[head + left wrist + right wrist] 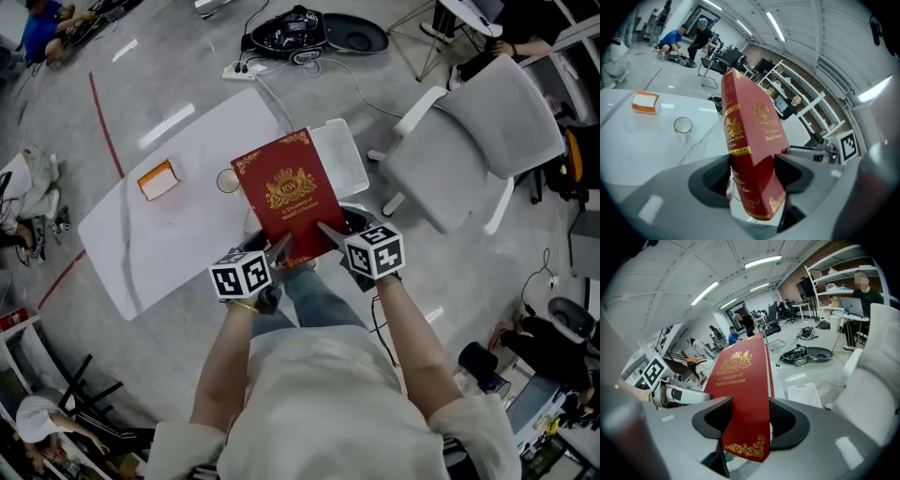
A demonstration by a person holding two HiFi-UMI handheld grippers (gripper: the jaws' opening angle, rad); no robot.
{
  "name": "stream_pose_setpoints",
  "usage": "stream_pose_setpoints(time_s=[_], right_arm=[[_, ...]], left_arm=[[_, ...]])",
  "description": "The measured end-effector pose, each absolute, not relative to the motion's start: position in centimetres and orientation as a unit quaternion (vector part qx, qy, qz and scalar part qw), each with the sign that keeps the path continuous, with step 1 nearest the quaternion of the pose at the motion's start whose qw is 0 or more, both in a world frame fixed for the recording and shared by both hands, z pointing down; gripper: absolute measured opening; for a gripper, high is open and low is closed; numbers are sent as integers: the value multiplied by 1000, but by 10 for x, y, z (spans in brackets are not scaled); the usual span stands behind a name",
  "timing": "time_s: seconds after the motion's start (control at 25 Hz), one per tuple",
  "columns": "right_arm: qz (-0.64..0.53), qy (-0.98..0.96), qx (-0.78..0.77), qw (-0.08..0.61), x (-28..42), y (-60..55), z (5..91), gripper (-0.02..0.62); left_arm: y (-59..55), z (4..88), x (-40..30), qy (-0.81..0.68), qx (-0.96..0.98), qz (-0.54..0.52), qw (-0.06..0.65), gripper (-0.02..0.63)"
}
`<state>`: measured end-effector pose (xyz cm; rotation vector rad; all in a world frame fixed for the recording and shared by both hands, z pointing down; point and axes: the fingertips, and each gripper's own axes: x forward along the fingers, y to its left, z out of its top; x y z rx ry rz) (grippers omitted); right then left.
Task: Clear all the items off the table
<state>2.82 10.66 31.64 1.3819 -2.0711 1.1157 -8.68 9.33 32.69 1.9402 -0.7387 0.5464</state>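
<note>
White table (122,253): orange box (157,179) toward the far edge, glass (228,180) mid-table. We hold the red book (289,197) (gilt crest up) over the near edge, left gripper (280,247) and right gripper (329,231) both clamped on it.

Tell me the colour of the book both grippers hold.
The book is red with gold decoration; right gripper view shows it best.

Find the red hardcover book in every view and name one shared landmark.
Head view: red hardcover book at centre, left gripper and right gripper clamping its near edge.
Left gripper view: book at centre, spine toward camera, between the jaws.
Right gripper view: book at centre, front cover showing, between the jaws.
Shared landmark: gold crest on the cover.
</note>
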Motion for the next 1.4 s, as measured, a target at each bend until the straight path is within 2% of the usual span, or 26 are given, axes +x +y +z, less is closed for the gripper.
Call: stream_pose_setpoints(time_s=[0.6,1.4], right_arm=[[428,-701,534,200,134,103,370,236],[474,-663,527,240,235,37,542,236]], left_arm=[[78,384,22,-247,797,254,490,293],[14,562,124,-216,760,281,545,296]])
